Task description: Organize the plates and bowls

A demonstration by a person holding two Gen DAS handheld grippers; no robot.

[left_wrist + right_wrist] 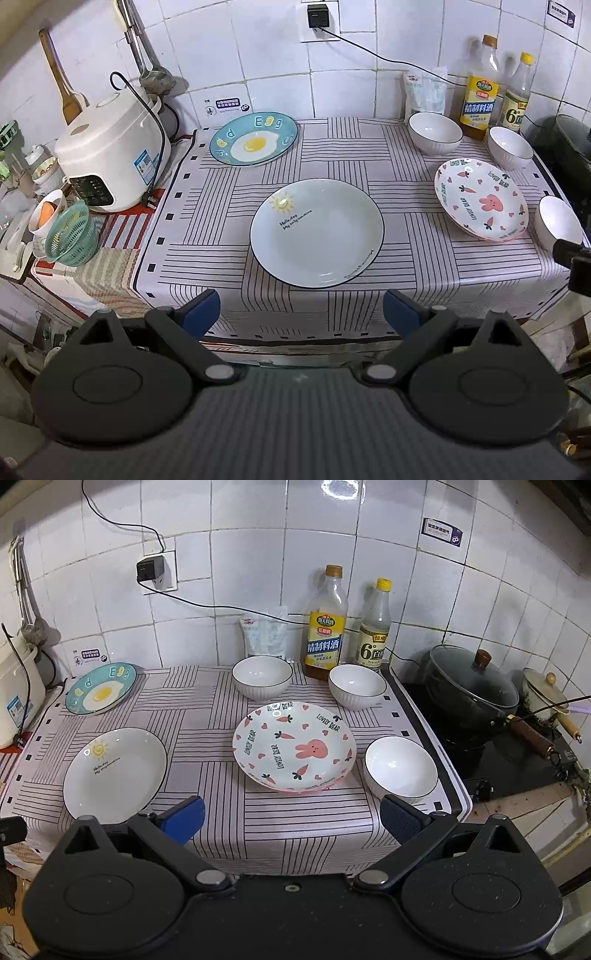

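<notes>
Three plates lie apart on the striped cloth: a pale plate with a sun (317,232) (114,771) in front, a blue egg plate (254,138) (100,688) at the back left, a pink rabbit plate (481,199) (294,746) on the right. Three white bowls stand near the rabbit plate: back left (435,132) (262,676), back right (510,147) (357,685), front right (558,225) (401,766). My left gripper (301,314) is open and empty, just short of the sun plate. My right gripper (291,818) is open and empty, in front of the rabbit plate.
A white rice cooker (112,162) and a green basket (72,236) stand left of the cloth. Two bottles (325,626) and a white bag (266,635) stand against the tiled back wall. A black lidded pot (471,694) sits on the stove at the right.
</notes>
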